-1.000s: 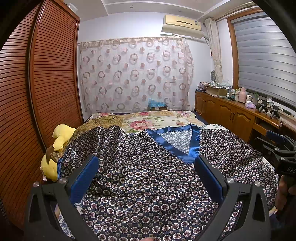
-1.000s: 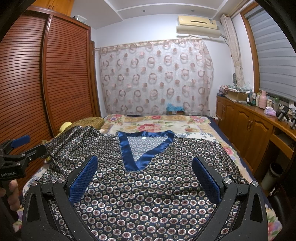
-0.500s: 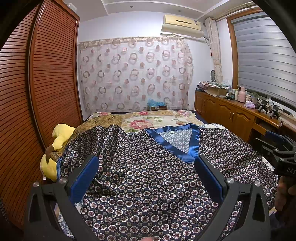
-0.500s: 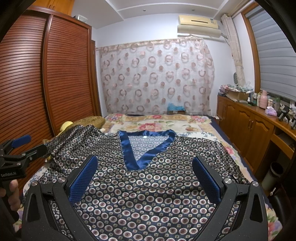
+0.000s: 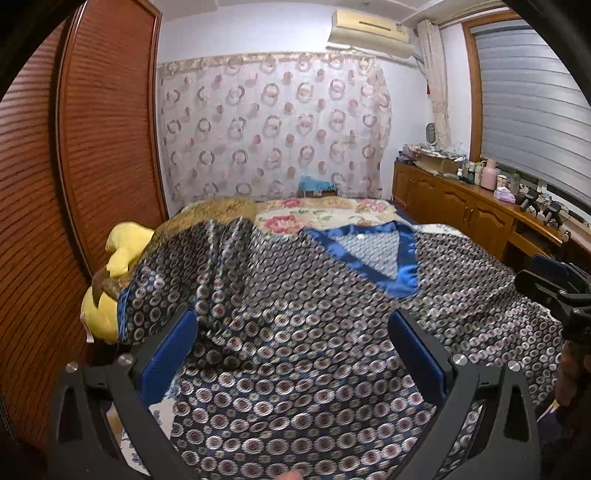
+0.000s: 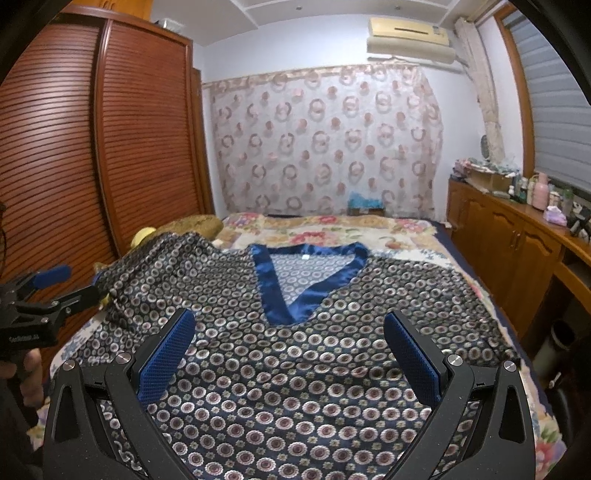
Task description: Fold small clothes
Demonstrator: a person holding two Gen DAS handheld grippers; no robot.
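While spread flat across the floral bedspread (image 6: pixel 332 230) through the middle of both frames, patterned satin top (image 6: pixel 295 369) with blue V-neck trim (image 6: pixel 273 291) pointing toward the bottom edge. Left sleeve (image 5: pixel 177 266) draped up over a yellow plush toy (image 5: pixel 125 240) at centre left of the left wrist view, rumpled there. Left gripper (image 5: pixel 291 358) low in its own frame, blue pads (image 5: pixel 166 358) spread wide apart, hovering over the lower front of the top, nothing between them (slight blur over the fabric in this view). Right gripper (image 6: pixel 290 354) likewise low in its frame, jaws wide apart with textured blue pads (image 6: pixel 166 358) on either side of the cloth below the V-neck, pinching nothing. Seen from the right wrist view, left gripper at the left edge, held by a hand (image 6: pixel 31 373); seen from the left wrist view, right gripper (image 5: pixel 557 284) at the right edge. Slatted wooden wardrobe (image 6: pixel 92 155) filling the left of both frames, ring-patterned curtain (image 6: pixel 325 147) at upper centre, air conditioner (image 6: pixel 410 35) at upper right, wooden cabinets (image 6: pixel 517 251) with bottles along the right side.
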